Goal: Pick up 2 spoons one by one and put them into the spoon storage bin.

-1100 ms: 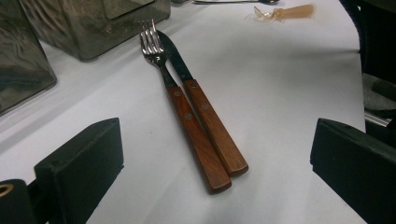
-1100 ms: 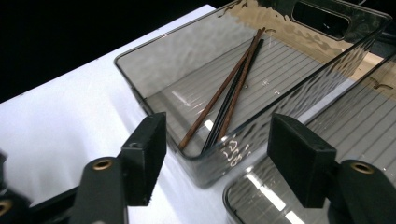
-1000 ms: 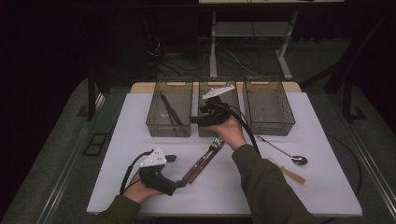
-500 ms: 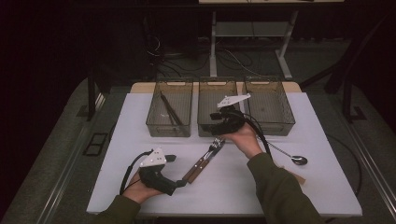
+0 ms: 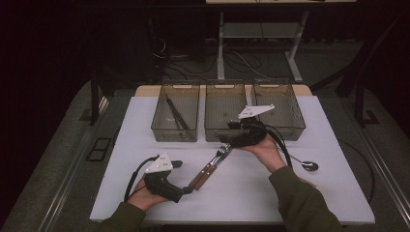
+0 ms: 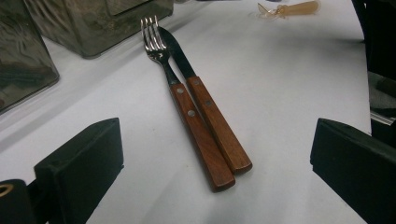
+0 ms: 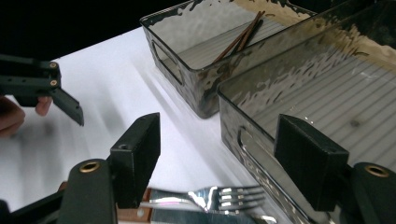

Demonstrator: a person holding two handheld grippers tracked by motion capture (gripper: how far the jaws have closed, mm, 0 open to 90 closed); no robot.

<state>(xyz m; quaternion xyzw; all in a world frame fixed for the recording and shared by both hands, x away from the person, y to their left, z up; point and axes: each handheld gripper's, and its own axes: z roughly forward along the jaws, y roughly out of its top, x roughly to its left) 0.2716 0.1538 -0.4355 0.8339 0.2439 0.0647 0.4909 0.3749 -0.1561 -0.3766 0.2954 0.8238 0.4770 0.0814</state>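
A fork (image 5: 220,154) and a knife (image 5: 205,173) with wooden handles lie side by side on the white table (image 5: 145,145), tines toward the bins. My left gripper (image 5: 186,189) rests open just short of the handle ends. In its own view the fork (image 6: 187,109) and knife (image 6: 212,121) lie ahead between the jaws of the left gripper (image 6: 215,140), untouched. My right gripper (image 5: 231,138) hovers over the fork tines at the middle bin's front wall. Its jaws have just been opening and nothing is between them. The right gripper (image 7: 224,158) view has the tines (image 7: 224,197) below.
Three smoky clear bins stand in a row at the back: the left bin (image 5: 159,128) holds dark chopsticks (image 5: 175,116), beside the middle bin (image 5: 215,133) and right bin (image 5: 295,123). A metal spoon (image 5: 305,165) lies right of my right hand. A pale-handled utensil (image 6: 294,8) lies farther off.
My right gripper has moved rightward and toward the near side, from above the middle bin to its front wall over the fork tines. The left gripper, fork and knife have stayed put.
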